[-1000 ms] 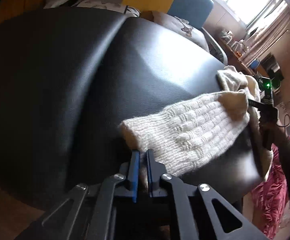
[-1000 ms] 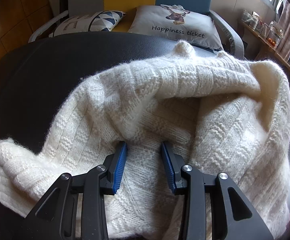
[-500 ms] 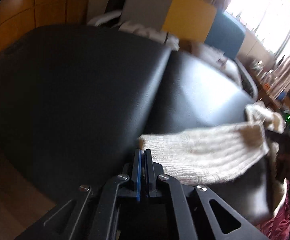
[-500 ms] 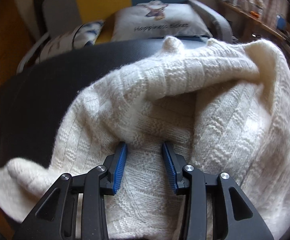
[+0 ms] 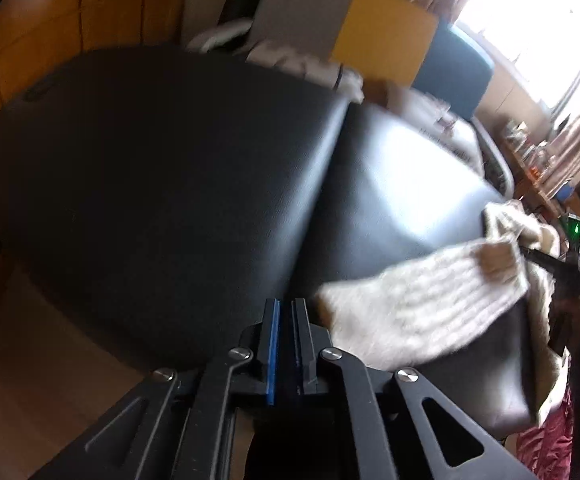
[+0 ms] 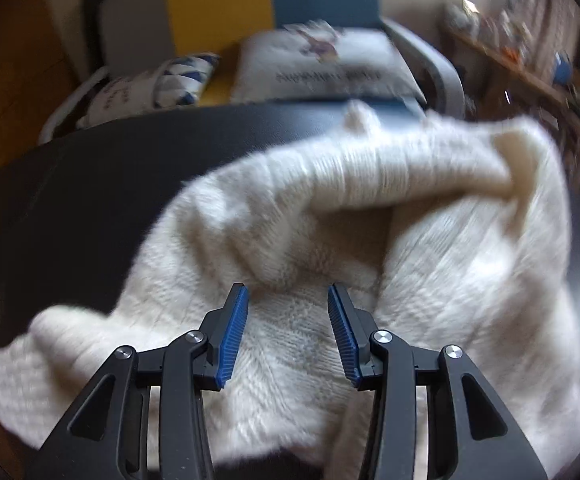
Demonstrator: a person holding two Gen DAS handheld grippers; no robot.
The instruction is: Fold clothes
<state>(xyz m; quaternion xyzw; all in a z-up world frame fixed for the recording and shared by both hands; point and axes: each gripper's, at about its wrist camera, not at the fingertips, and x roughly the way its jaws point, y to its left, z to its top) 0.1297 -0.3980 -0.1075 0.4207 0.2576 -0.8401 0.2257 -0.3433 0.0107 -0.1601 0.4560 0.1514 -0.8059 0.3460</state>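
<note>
**Count of things in view**

One cream cable-knit sweater [image 6: 429, 264] lay on one black padded leather table [image 6: 102, 168] – a single garment, no second piece. Two black grippers with blue pads were there: the left gripper [image 5: 286, 320] and the right gripper [image 6: 288, 320]. Behind the table stood one sofa with grey, yellow and blue back panels [image 6: 218, 8], bearing two printed cushions – one blue-patterned [image 6: 158, 88], one grey lettered [image 6: 321, 64].
</note>
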